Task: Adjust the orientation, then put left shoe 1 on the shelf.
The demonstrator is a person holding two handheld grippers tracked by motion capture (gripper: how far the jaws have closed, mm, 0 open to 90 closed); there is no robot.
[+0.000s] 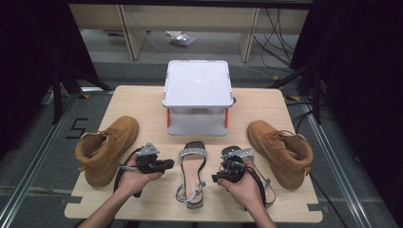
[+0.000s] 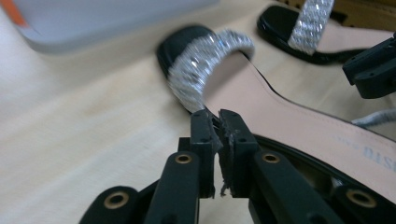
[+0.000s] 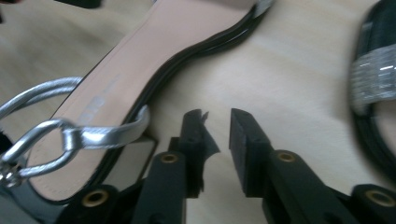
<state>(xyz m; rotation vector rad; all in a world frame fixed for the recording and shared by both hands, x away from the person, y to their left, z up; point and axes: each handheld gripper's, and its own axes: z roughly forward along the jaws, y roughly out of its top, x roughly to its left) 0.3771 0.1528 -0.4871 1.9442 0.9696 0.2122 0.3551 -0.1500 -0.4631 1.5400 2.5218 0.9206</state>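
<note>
At a pale wooden table (image 1: pixel 142 102), a person's two hands each hold a black two-jaw gripper over a pair of black sandals with glittering silver toe straps. The left gripper (image 1: pixel 167 164) sits just left of the left sandal (image 1: pixel 191 173), which lies at the table's centre front with its toe toward a white box-like stand (image 1: pixel 197 95) on orange legs. In the left gripper view, that gripper's (image 2: pixel 219 122) jaws stand only a narrow slit apart with nothing between them, their tips hovering just beside the sandal's pink insole (image 2: pixel 289 121), near its sparkling strap (image 2: pixel 205 65). The right gripper (image 1: pixel 219 177) lies over the right sandal (image 1: pixel 244 166), just beside the first. In the right gripper view, its (image 3: pixel 215 122) jaws are parted by a clear gap and grip nothing, with bare wood showing between them; the left sandal's silver ankle strap (image 3: pixel 88 133) and buckle loop lie just left of the jaws. A tan lace-up boot (image 1: pixel 105 149) lies at the table's left edge, and its mate (image 1: pixel 280 149) at the right, each well apart from the sandals.
</note>
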